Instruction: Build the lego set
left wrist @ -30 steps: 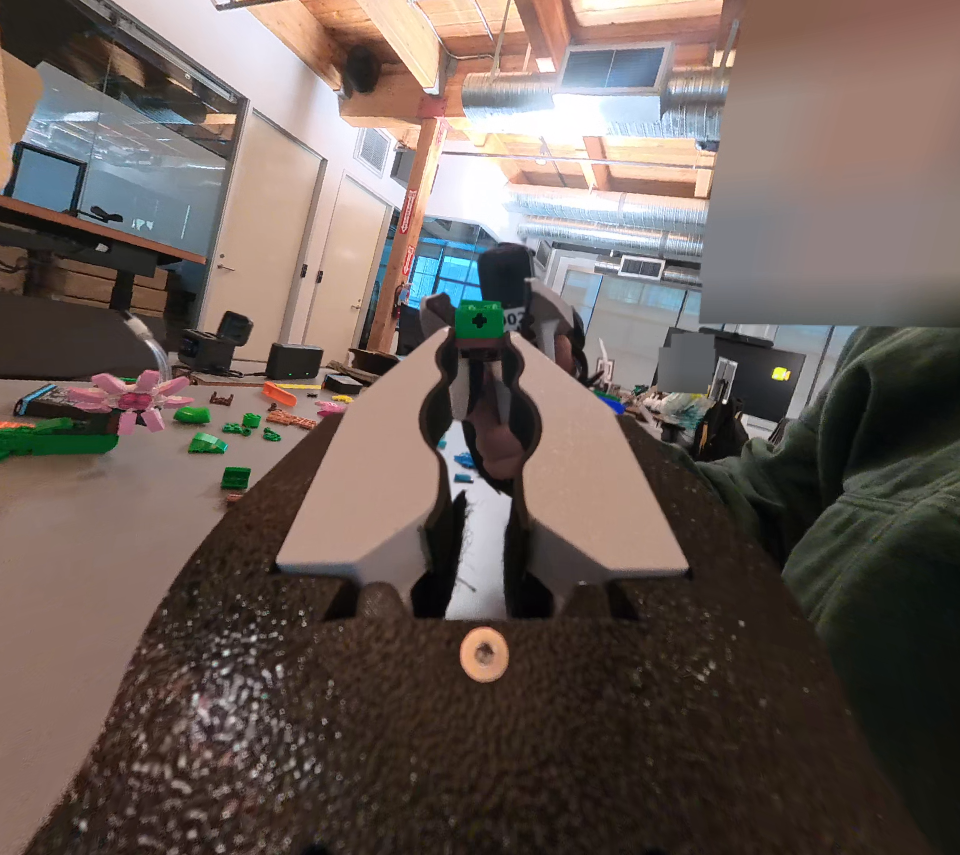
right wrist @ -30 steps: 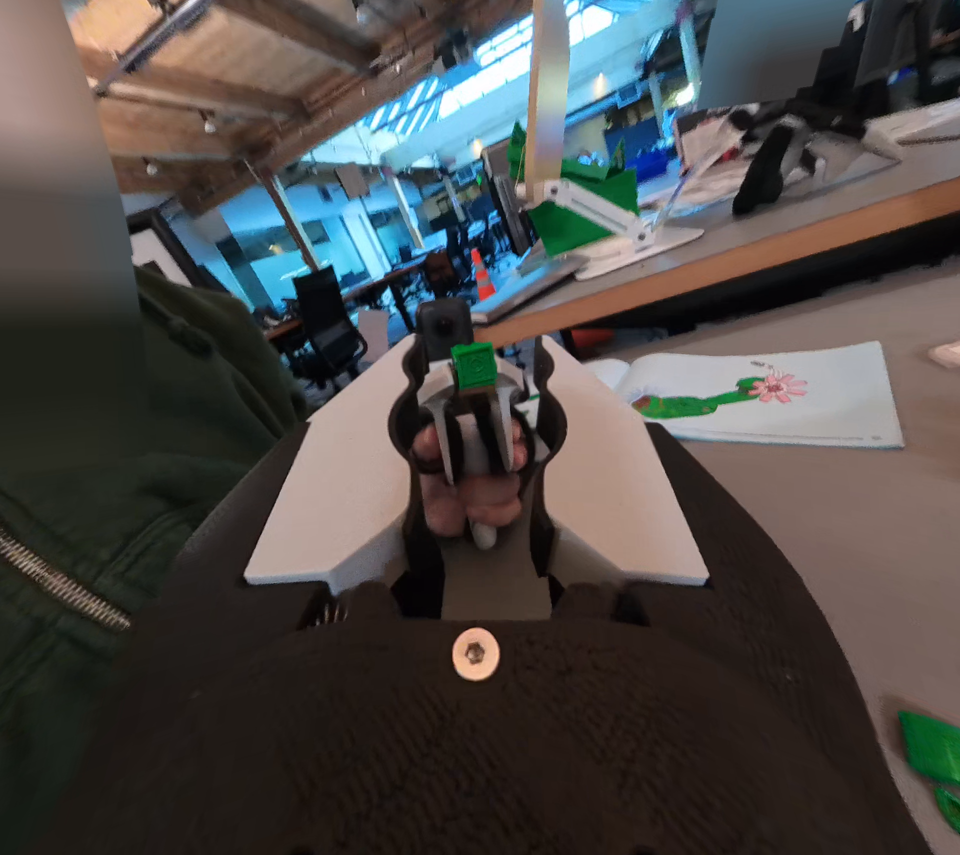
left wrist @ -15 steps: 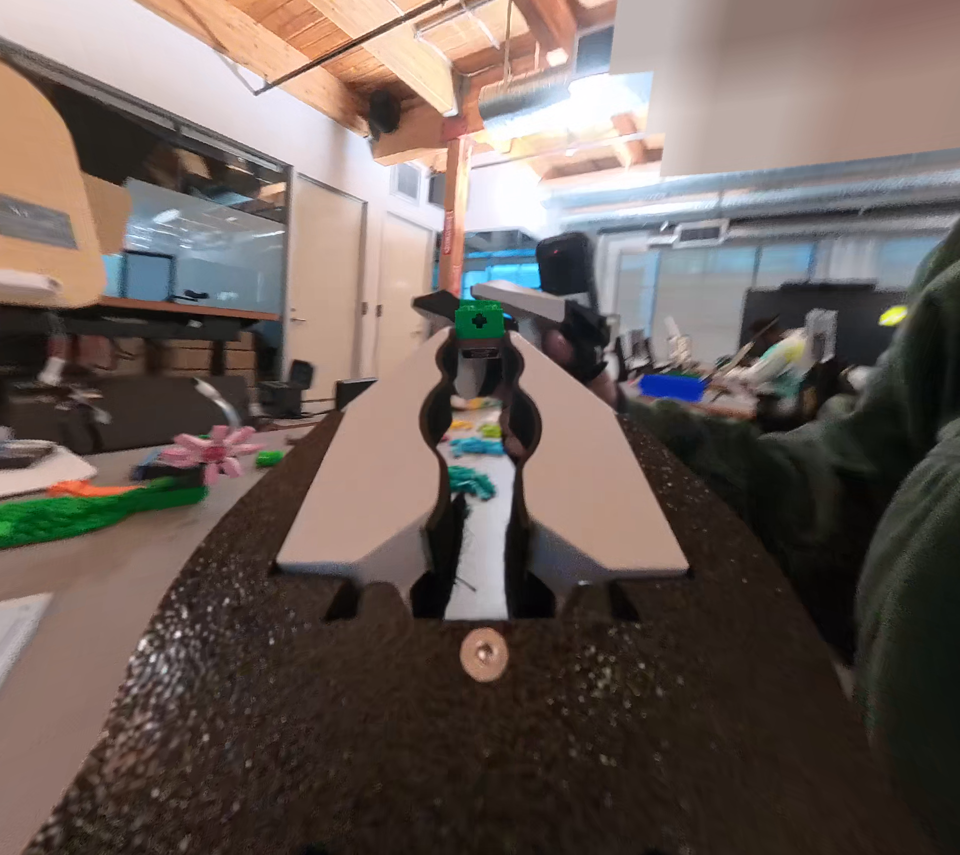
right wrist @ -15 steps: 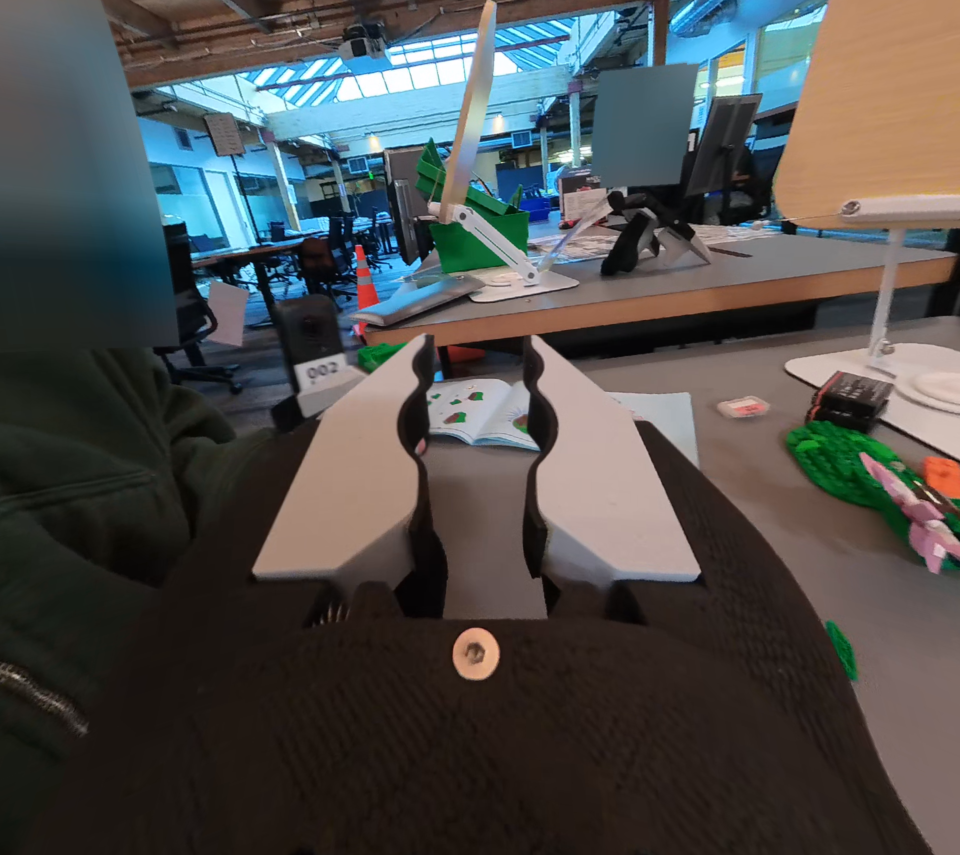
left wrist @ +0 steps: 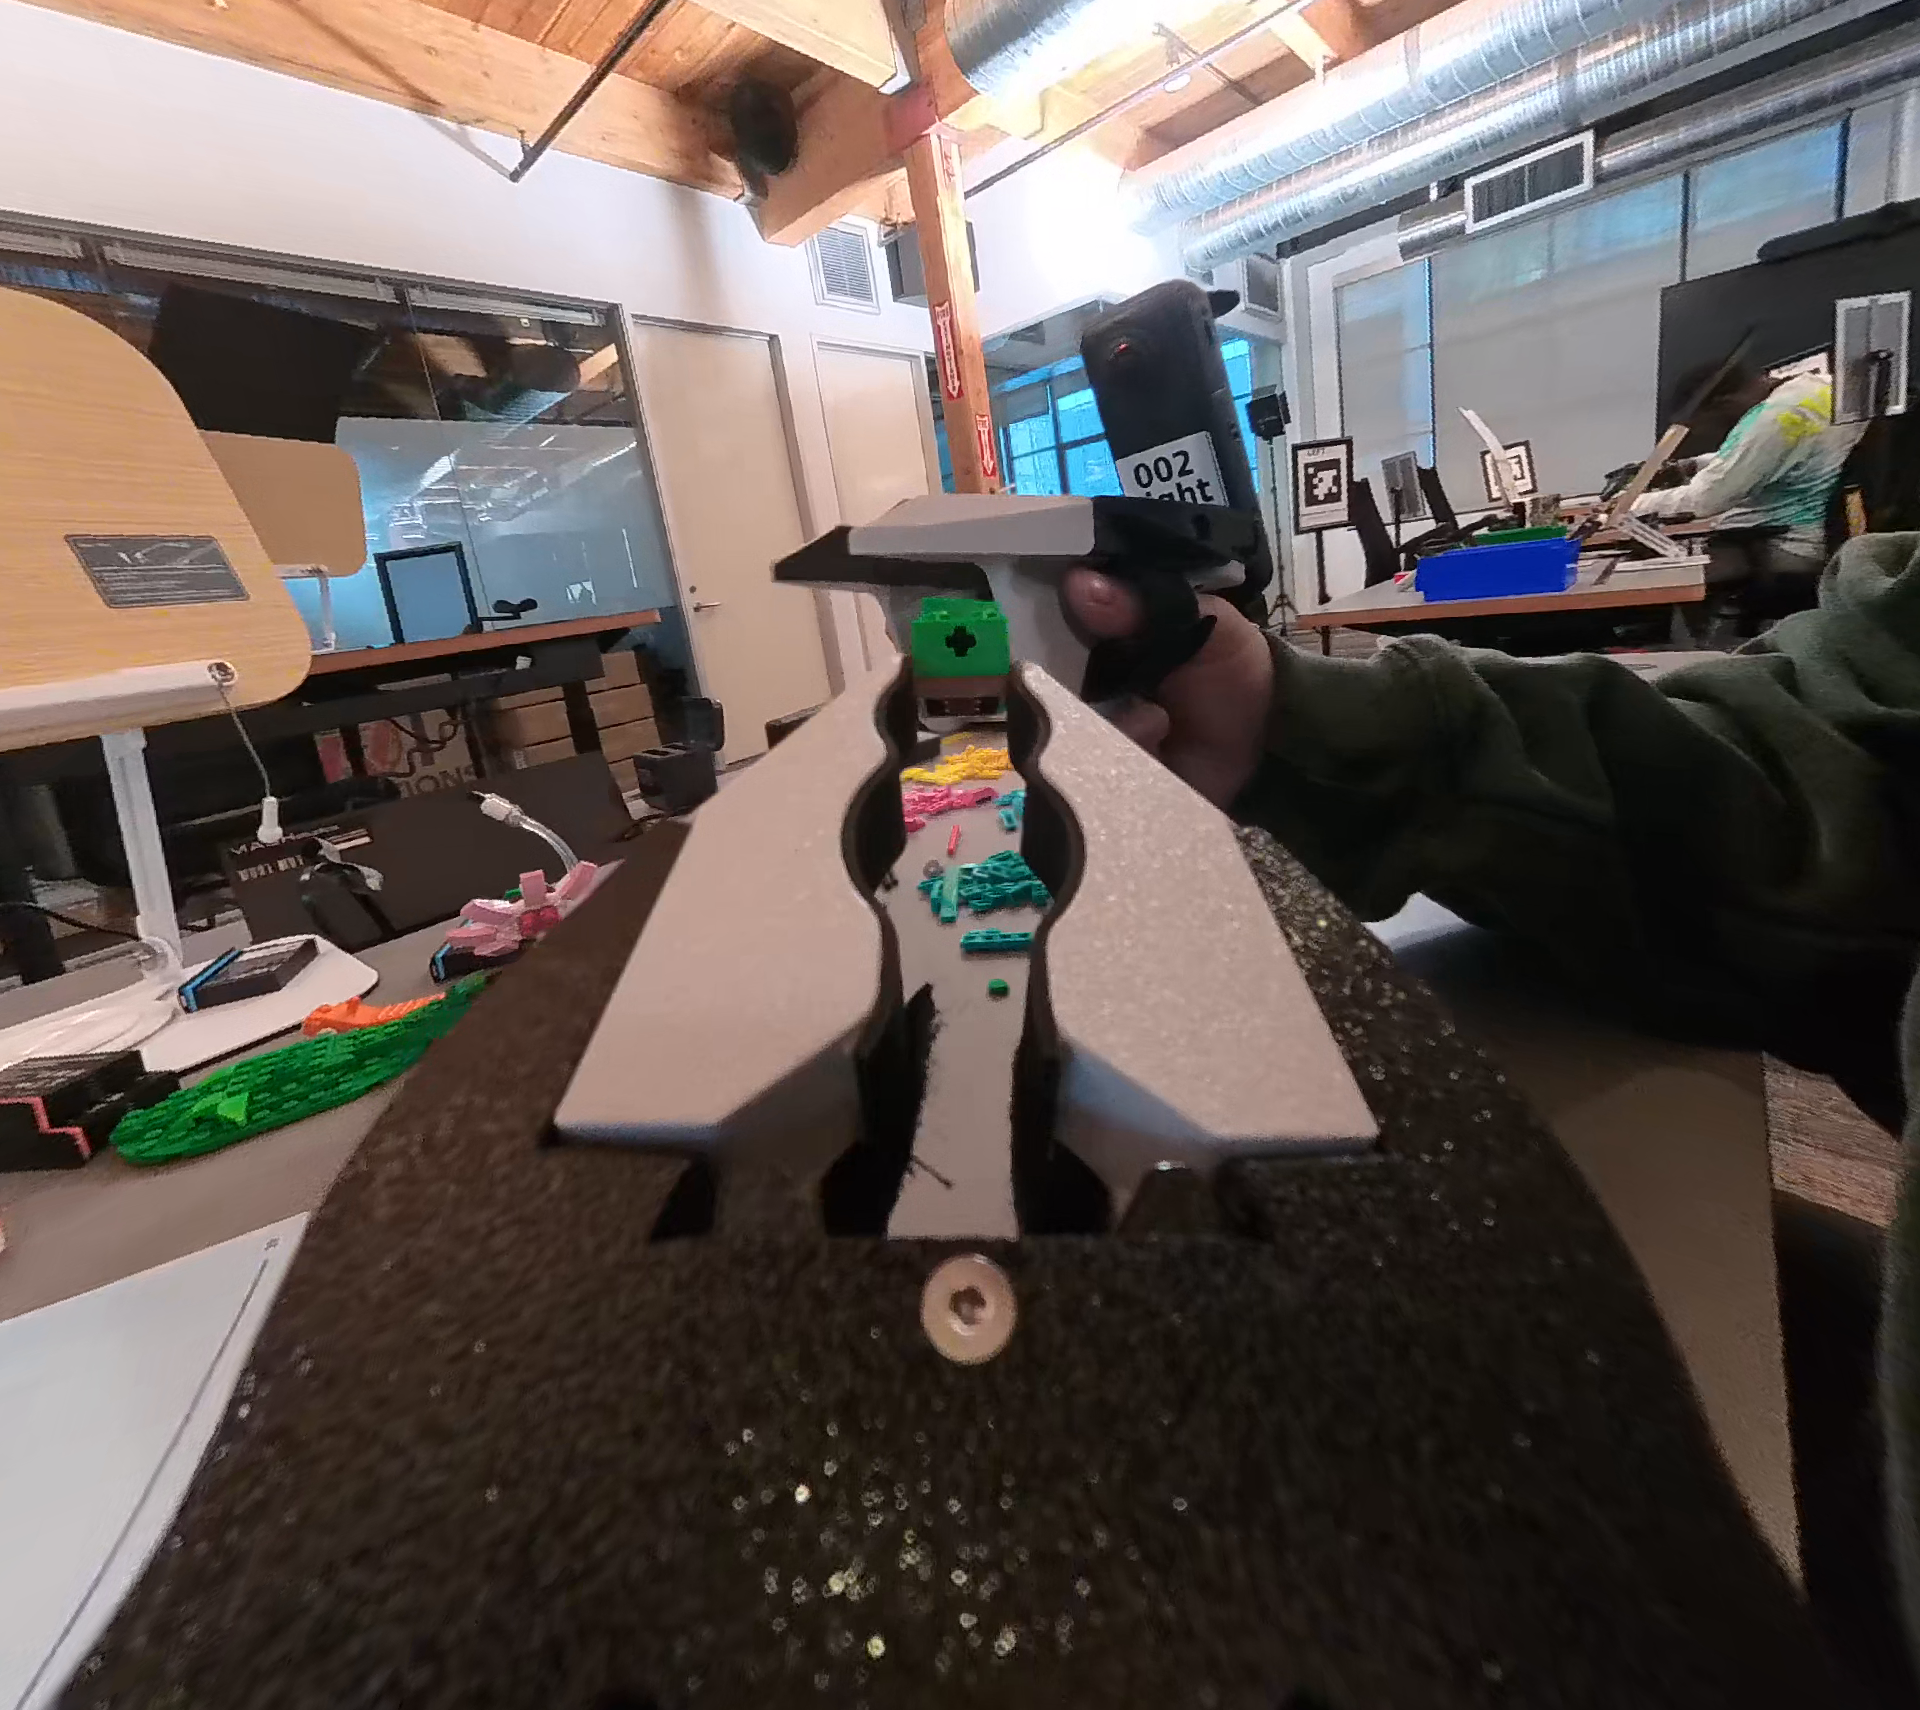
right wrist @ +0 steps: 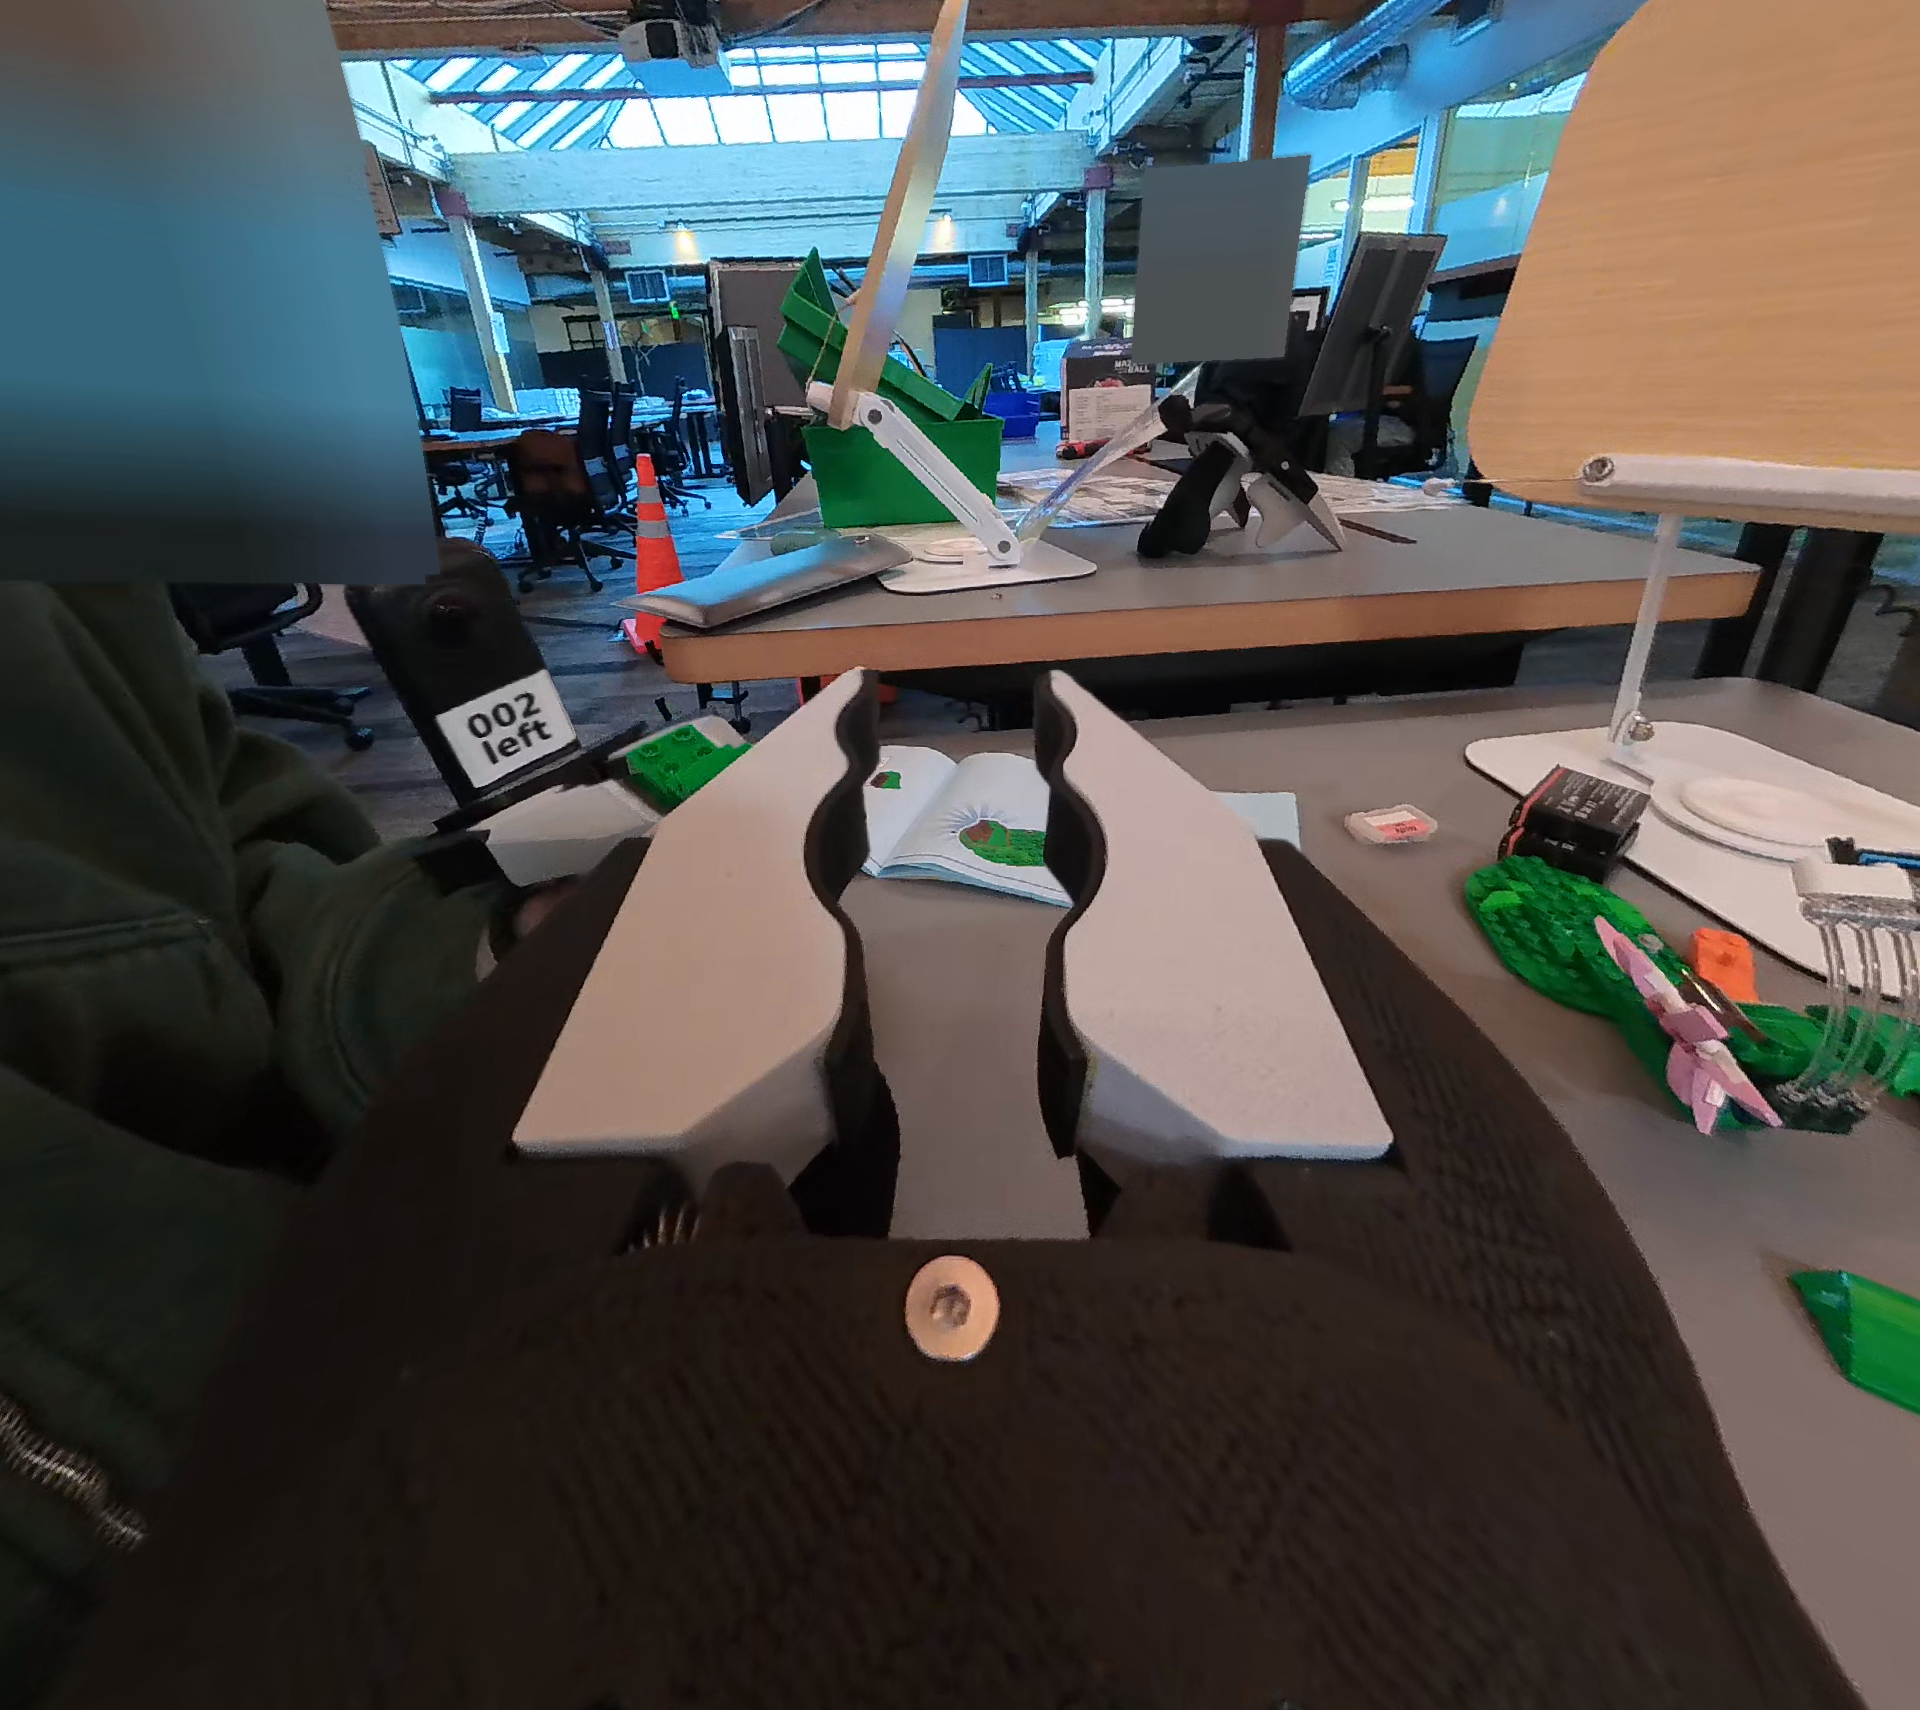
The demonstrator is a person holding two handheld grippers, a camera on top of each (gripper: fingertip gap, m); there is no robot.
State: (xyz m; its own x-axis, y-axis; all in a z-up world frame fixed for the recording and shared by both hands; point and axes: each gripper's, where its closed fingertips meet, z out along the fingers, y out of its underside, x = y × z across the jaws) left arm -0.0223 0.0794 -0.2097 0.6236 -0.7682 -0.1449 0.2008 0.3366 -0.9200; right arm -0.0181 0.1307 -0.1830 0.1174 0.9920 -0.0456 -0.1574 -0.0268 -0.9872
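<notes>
Clutter fills the left wrist view beyond the left hand-held gripper (left wrist: 958,673), whose tips are clamped on a small green brick (left wrist: 958,637) raised above the grey counter (left wrist: 114,1182). Just behind that brick the right hand-held gripper (left wrist: 831,557) crosses sideways, held by a hand (left wrist: 1184,704) in a dark green sleeve (left wrist: 1558,787) that blocks the right side. Between the fingers lie loose teal pieces (left wrist: 982,886), with pink and yellow ones farther back. To the left sit a flat green lego plate (left wrist: 281,1084), a pink lego flower (left wrist: 520,917) and a white lamp base (left wrist: 260,995); the near-left counter is bare.

From the right wrist view, the right hand-held gripper (right wrist: 951,704) stands apart with nothing between its fingers. Straight ahead an open instruction booklet (right wrist: 966,829) lies flat on the counter. The left hand-held gripper (right wrist: 623,777) with its green brick (right wrist: 681,751) shows at the left, near the counter edge. To the right lie the green plate (right wrist: 1548,922) and pink flower (right wrist: 1694,1037), an orange piece (right wrist: 1720,959) and a green piece (right wrist: 1860,1338) at the frame edge. Grey counter between the booklet and the plate is open.
</notes>
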